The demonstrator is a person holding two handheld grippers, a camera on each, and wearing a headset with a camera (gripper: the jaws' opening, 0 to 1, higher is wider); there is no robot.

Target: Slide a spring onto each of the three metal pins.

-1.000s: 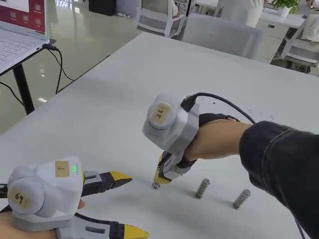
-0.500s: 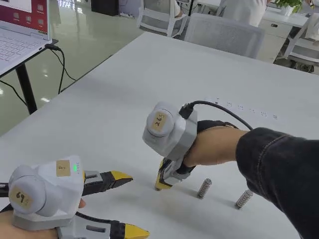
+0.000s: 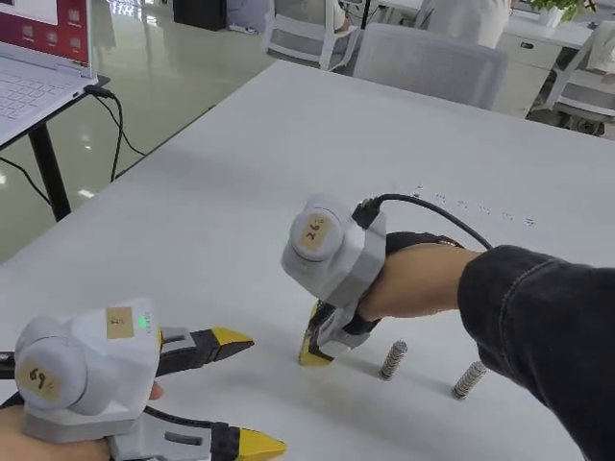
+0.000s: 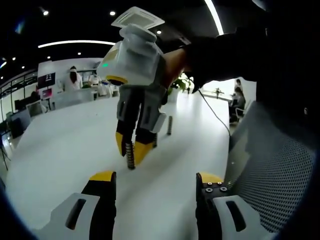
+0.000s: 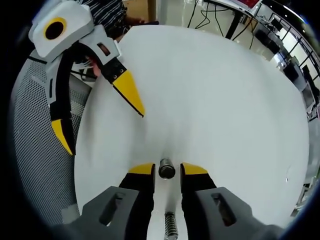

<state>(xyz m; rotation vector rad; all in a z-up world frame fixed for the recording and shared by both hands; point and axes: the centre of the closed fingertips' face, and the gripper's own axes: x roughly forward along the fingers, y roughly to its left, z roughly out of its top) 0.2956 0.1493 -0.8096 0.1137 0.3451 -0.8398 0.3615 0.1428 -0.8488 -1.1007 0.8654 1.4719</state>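
Note:
My right gripper (image 3: 314, 353) points steeply down at the white table (image 3: 269, 163), shut on a spring (image 4: 130, 156) that stands upright between its yellow tips and reaches the tabletop. Seen end-on in the right gripper view, that spring (image 5: 166, 171) sits between the jaws of the right gripper (image 5: 166, 166). Two more springs (image 3: 392, 359) (image 3: 468, 380) stand upright just right of it. Whether a pin is inside each I cannot tell. My left gripper (image 3: 246, 392) hovers at the near left, open and holding nothing, about a hand's width from the right gripper.
A laptop (image 3: 38, 58) sits on a side stand at the far left, with a cable (image 3: 117, 130) hanging from it. Grey chairs (image 3: 432, 62) stand beyond the table's far edge. The right gripper's black cable (image 3: 432, 202) arcs over the person's hand.
The right gripper has sunk a little toward the table and shifted slightly right; the small metal end seen under its tips earlier is now covered. The left gripper has stayed put.

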